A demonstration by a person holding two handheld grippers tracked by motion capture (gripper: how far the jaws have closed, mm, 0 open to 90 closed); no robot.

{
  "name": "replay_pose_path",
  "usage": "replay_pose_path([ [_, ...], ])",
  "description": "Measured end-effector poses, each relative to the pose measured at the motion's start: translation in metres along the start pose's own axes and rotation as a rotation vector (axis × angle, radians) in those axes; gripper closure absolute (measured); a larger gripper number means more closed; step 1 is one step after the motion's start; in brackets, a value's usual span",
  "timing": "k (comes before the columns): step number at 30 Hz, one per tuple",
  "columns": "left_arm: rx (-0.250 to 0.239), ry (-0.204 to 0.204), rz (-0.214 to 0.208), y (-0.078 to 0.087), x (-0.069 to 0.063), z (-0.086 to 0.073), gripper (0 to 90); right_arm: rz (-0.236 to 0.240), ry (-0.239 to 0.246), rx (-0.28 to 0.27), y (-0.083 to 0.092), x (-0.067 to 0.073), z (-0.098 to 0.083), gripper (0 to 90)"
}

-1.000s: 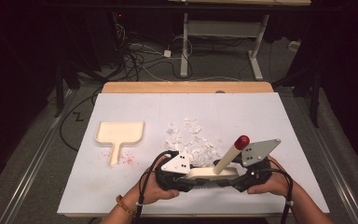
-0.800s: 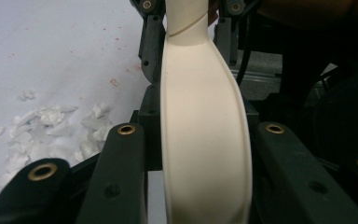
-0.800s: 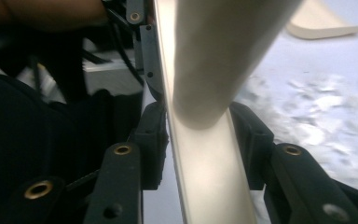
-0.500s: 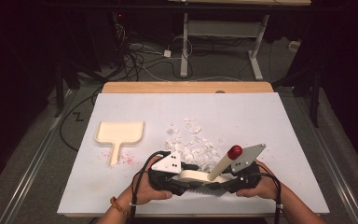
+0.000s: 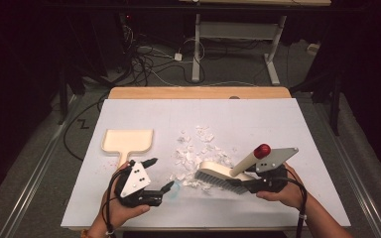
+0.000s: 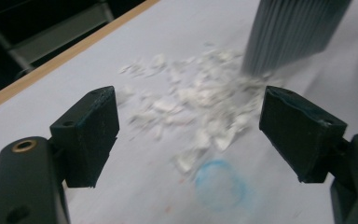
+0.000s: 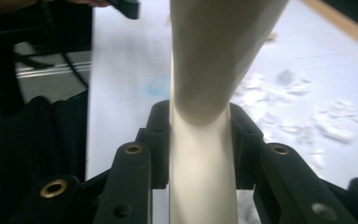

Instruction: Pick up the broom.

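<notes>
No brand, label or legible writing appears on any item. A faint blue ring (image 6: 220,185) is drawn on the sheet just short of the paper scraps (image 5: 196,156), and it carries no text.

Count: two claws, one brush, one dustpan, one heap of scraps, one bench.

Left claw (image 5: 161,174) – nearest the bench's front edge, to the left of the scraps. Its jaws have just been opening and now stand wide apart with nothing between them. In the left gripper view the scraps lie on the sheet beyond the gap and are not touched.

Right claw (image 5: 243,184) – on the far side of the scraps from the left claw, also near the front edge. It is clamped on the pale handle of the brush (image 5: 225,173). In the right gripper view the handle (image 7: 203,154) runs up between both pads and hides the brush head. In the high view the grey bristles rest at the right-hand margin of the scraps, and the red-tipped handle end tilts up and to the right.

Dustpan (image 5: 128,141) – lying flat, well to the left of the scraps and beyond the left claw, with its short handle pointing toward the person.

Bench (image 5: 278,114) – covered by a white sheet, with a strip of wood showing along the far edge behind the scraps.

Hard to make out: the individual scraps are too small and blurred to count, and the floor beyond the bench is dark with tangled cables.
</notes>
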State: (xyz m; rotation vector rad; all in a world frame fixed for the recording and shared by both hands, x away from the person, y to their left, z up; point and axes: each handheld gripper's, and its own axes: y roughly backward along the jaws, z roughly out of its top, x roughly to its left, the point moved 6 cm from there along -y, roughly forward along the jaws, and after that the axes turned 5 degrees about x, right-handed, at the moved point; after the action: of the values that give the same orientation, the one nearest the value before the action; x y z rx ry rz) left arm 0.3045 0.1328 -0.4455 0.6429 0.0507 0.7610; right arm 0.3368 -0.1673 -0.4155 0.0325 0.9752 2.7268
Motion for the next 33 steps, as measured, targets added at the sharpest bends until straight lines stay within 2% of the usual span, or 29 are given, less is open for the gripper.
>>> replay_pose_path([
  [1,0.025,0.005,0.059,0.002,0.006,-0.011,19.1,-0.041,-0.033,-0.008,0.004,-0.006,0.000,67.8],
  [3,0.038,0.007,0.075,0.003,0.008,-0.018,19.1,-0.059,-0.035,-0.008,0.005,-0.008,0.000,67.7],
  [4,0.053,0.017,0.095,0.004,0.011,-0.025,19.0,-0.092,-0.061,-0.008,0.009,-0.013,-0.001,67.7],
  [6,0.072,0.035,0.118,0.005,0.014,-0.036,19.0,-0.093,-0.068,-0.021,0.010,-0.016,-0.001,67.7],
  [7,0.069,0.044,0.121,0.005,0.016,-0.040,19.0,-0.115,-0.104,-0.036,0.014,-0.021,-0.002,67.7],
  [8,0.073,0.051,0.128,0.005,0.017,-0.043,19.0,-0.133,-0.107,-0.032,0.015,-0.023,-0.003,67.8],
  [10,0.081,0.093,0.123,0.006,0.016,-0.052,19.1,-0.149,-0.109,-0.033,0.016,-0.026,-0.004,67.7],
  [12,0.088,0.100,0.142,0.006,0.016,-0.058,19.3,-0.176,-0.125,-0.042,0.020,-0.030,-0.006,67.7],
  [15,0.084,0.141,0.148,0.006,0.017,-0.066,19.5,-0.204,-0.139,-0.051,0.025,-0.035,-0.007,67.7],
  [23,0.096,0.146,0.174,0.008,0.022,-0.073,18.6,-0.266,-0.166,-0.075,0.036,-0.043,-0.008,67.7],
  [28,0.109,0.137,0.176,0.008,0.023,-0.074,18.2,-0.298,-0.189,-0.080,0.040,-0.051,-0.011,67.7],
  [32,0.122,0.136,0.167,0.006,0.023,-0.076,18.2,-0.346,-0.200,-0.078,0.043,-0.057,-0.013,67.8],
  [33,0.123,0.136,0.164,0.006,0.023,-0.076,18.2,-0.337,-0.206,-0.078,0.043,-0.058,-0.014,67.7],
])
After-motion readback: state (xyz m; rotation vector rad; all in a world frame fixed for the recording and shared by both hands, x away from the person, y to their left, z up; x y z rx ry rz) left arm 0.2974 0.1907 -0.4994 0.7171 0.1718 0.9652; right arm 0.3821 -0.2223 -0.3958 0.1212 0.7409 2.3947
